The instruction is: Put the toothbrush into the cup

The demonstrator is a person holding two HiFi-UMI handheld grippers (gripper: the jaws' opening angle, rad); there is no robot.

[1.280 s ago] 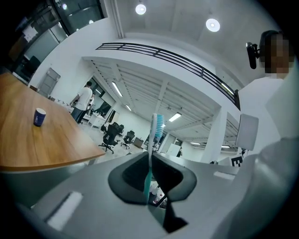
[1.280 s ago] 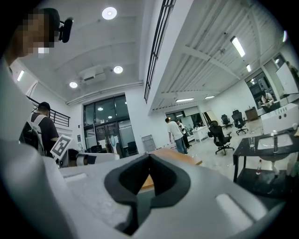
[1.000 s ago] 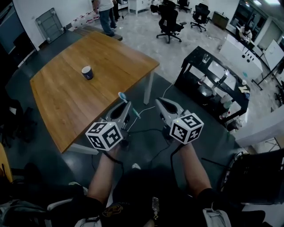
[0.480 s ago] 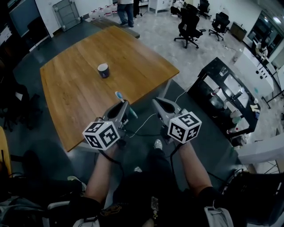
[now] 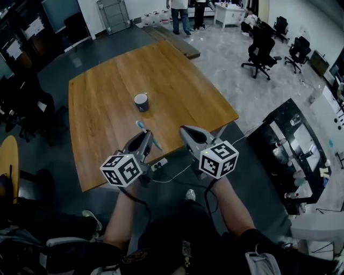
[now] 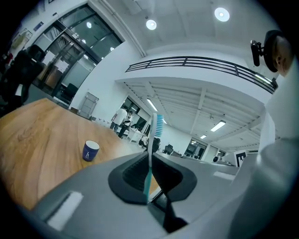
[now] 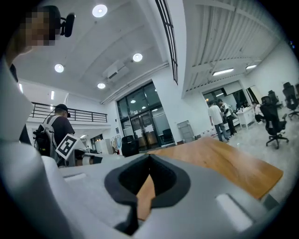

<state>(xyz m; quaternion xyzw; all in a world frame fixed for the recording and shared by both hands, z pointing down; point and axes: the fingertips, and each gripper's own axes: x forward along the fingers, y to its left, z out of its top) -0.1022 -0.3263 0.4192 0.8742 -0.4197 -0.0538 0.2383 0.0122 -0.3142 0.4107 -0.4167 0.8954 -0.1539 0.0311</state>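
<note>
A dark blue cup (image 5: 141, 101) stands upright near the middle of the wooden table (image 5: 102, 123); it also shows in the left gripper view, the cup (image 6: 90, 151) left of the jaws. My left gripper (image 5: 143, 135) is shut on a teal-handled toothbrush (image 5: 145, 130), whose blue bristle head points toward the cup. In the left gripper view the toothbrush (image 6: 152, 140) stands upright between the pads. My right gripper (image 5: 186, 131) hovers beside it over the table's near edge, shut with nothing in it; its tips (image 7: 149, 157) meet.
A black cart (image 5: 293, 145) with bottles stands at the right. Office chairs (image 5: 260, 49) and two people (image 5: 179, 11) are beyond the table. A white power strip (image 5: 158, 164) and cables lie on the floor under the near edge. A yellow chair (image 5: 7, 166) sits left.
Both grippers have travelled forward from over the floor to the table's near edge. The cup is closer to them. The toothbrush stays gripped in the left gripper.
</note>
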